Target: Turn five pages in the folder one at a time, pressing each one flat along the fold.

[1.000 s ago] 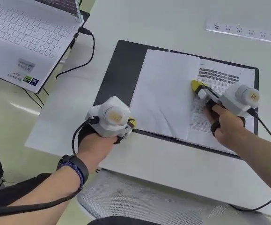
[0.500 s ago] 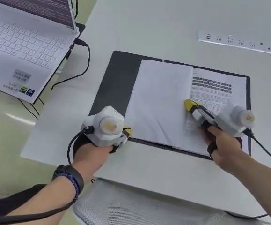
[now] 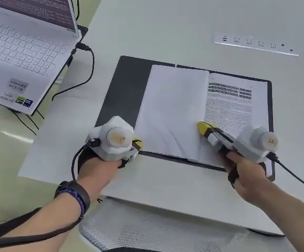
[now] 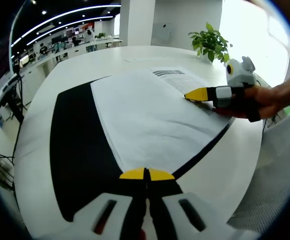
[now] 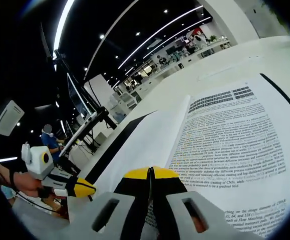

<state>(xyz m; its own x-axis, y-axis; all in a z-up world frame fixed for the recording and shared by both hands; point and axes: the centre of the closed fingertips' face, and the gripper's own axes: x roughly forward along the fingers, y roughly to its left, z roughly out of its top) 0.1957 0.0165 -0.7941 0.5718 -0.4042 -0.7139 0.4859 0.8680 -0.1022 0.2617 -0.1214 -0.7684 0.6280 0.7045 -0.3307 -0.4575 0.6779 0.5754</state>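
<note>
- Far left in the head view: open white laptop [image 3: 20,52] at the corner of the white desk [image 3: 157,26]; black cable [image 3: 83,65] looping from its side across the desk edge.
- Next, near edge: left gripper [image 3: 136,143] held in a hand [image 3: 96,168] with a dark band [image 3: 78,191] at the wrist; yellow-tipped fingers pressed together, nothing between them; same closed tips in the left gripper view [image 4: 147,174], low over the black cover at the folder's near edge, just beside the blank page's near corner; cannot tell whether touching the cover.
- Middle: black folder [image 3: 121,89] lying open and flat on the desk, square to the near edge; left cover bare and dark.
- On it, a blank white page [image 3: 170,105] spread flat left of the fold, faintly creased.
- At the near end of the fold: right gripper [image 3: 202,127], gripped by the other hand [image 3: 246,176], pointing up-left; fingers closed tight, pinching nothing; seen in the right gripper view [image 5: 150,173] low over the paper right at the fold; contact with the sheet not clear.
- Right of the fold: printed page [image 3: 230,107], a bold block of text at its top, finer lines below, lying flat.
- Far right, beyond the folder: white power strip [image 3: 257,44] along the desk, well apart from the folder.
</note>
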